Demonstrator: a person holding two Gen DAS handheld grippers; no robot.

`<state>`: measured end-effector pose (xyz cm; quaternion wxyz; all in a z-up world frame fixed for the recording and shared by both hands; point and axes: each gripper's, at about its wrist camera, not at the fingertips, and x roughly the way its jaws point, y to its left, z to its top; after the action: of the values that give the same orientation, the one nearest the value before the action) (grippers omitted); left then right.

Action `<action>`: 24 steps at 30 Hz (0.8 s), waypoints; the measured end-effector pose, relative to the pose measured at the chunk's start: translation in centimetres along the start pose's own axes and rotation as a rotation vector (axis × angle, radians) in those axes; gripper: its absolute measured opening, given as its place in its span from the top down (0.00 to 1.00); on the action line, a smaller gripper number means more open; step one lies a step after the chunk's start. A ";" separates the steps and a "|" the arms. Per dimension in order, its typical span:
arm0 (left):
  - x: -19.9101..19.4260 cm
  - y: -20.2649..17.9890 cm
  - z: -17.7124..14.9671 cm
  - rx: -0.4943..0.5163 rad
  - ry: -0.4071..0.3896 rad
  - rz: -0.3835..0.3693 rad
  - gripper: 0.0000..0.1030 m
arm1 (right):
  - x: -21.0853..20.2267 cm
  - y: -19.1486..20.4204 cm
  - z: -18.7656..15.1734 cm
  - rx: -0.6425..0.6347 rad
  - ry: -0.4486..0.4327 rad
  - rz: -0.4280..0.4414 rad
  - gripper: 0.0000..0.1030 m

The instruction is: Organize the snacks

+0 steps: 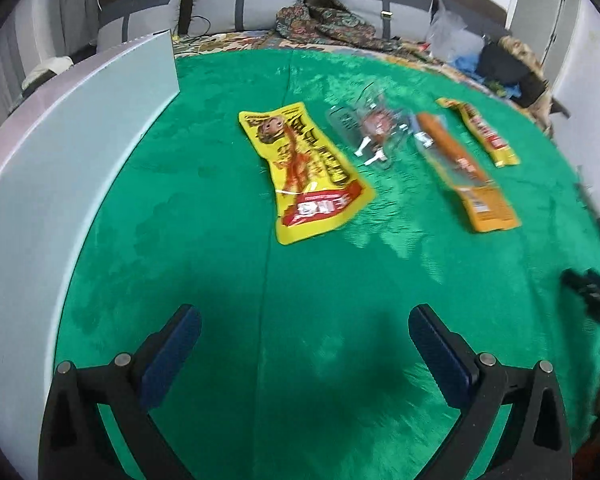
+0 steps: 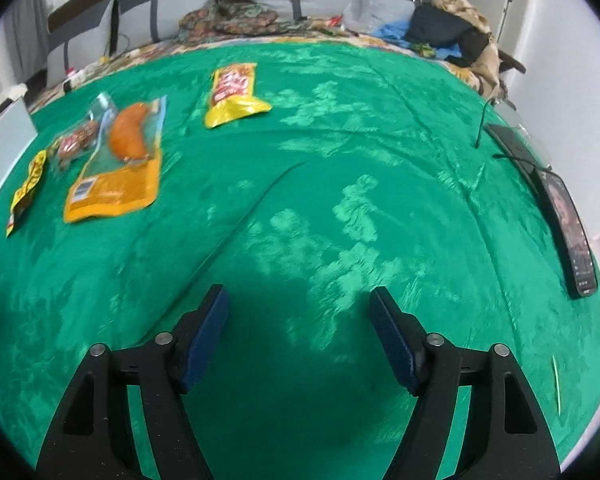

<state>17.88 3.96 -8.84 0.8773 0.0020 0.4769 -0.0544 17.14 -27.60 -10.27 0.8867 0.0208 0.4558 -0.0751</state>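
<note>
Motion blur smears the print on the large yellow packet (image 1: 308,172) ahead of the left fingers. A dark shape (image 1: 592,300), cut by the right edge beside them, stays unidentifiable.

The right gripper (image 2: 298,336) is held over the green cloth (image 2: 340,200), jaws apart with nothing between them. Four snack packets are seen at upper left: an orange sausage pack (image 2: 118,168), a clear wrapped snack (image 2: 76,142) touching it, a yellow strip (image 2: 26,192) at the edge, and a yellow pouch (image 2: 234,96) well apart. A black remote-like device (image 2: 568,224) is laid along the right edge.
</note>
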 end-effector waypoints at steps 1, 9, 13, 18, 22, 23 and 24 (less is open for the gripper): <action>0.5 0.0 0.0 0.014 0.002 0.024 0.00 | 0.4 0.2 0.2 -0.004 -0.011 0.001 0.25; 1.0 0.3 -0.8 0.032 -0.046 0.035 0.00 | -0.5 -0.1 -0.7 0.039 -0.039 0.026 0.15; 1.1 0.3 -0.7 0.032 -0.046 0.035 0.00 | -0.7 -0.1 -0.9 0.040 -0.037 0.022 0.14; 1.1 0.3 -0.7 0.032 -0.046 0.034 0.00 | -0.7 -0.2 -0.9 0.041 -0.037 0.020 0.13; 1.1 0.3 -0.7 0.032 -0.046 0.034 0.00 | -0.7 -0.2 -0.9 0.041 -0.037 0.020 0.13; 1.1 0.3 -0.7 0.032 -0.046 0.034 0.00 | -0.7 -0.2 -0.9 0.041 -0.037 0.020 0.13; 1.1 0.3 -0.7 0.032 -0.046 0.035 0.00 | -0.8 -0.2 -0.9 0.041 -0.037 0.020 0.13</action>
<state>17.94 4.17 -10.15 0.8886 0.0230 0.4557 -0.0469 15.93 -27.62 -10.19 0.8950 0.0423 0.4376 -0.0759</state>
